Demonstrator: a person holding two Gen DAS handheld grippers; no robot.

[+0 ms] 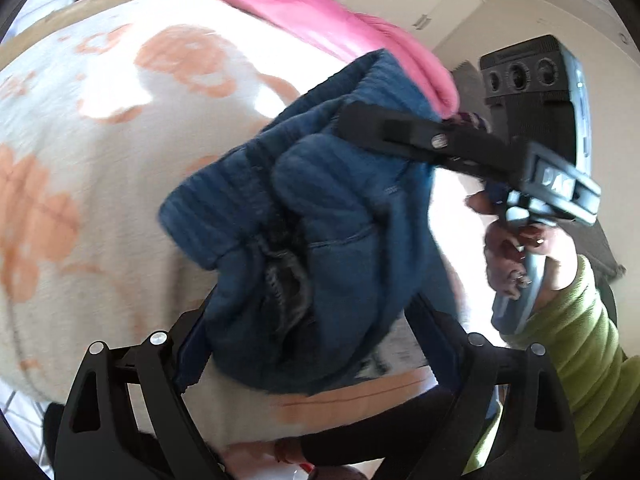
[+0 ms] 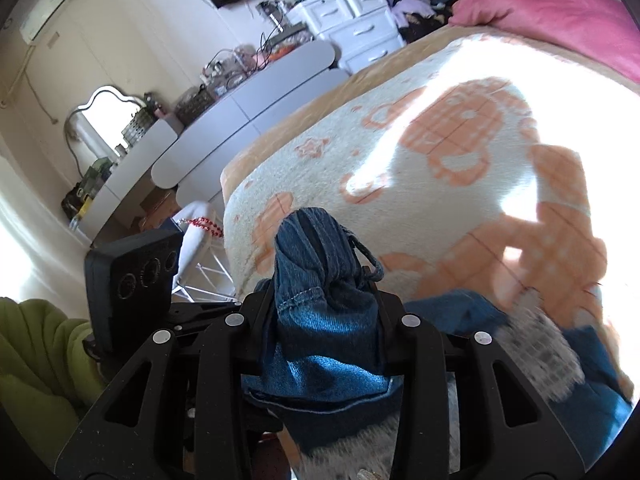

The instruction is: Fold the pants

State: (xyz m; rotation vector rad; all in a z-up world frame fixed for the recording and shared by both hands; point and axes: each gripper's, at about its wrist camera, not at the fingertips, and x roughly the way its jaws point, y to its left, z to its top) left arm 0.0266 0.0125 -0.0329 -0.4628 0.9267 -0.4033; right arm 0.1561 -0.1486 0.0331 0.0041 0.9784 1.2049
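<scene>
Blue jeans (image 1: 320, 216) pinched by both left gripper (image 1: 312, 344) and right gripper (image 2: 324, 312), lifted clear of floral blanket (image 2: 460, 152), likely for spreading flat.

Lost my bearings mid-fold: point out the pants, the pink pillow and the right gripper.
pants (image 1: 336, 216): left wrist view, bunched denim in the middle.
pink pillow (image 2: 560, 20): right wrist view, its top face.
right gripper (image 1: 360, 120): left wrist view, finger end on the denim.

Both wrist views close, angled down over bed (image 1: 80, 184) (shared), facing opposite ways.
</scene>
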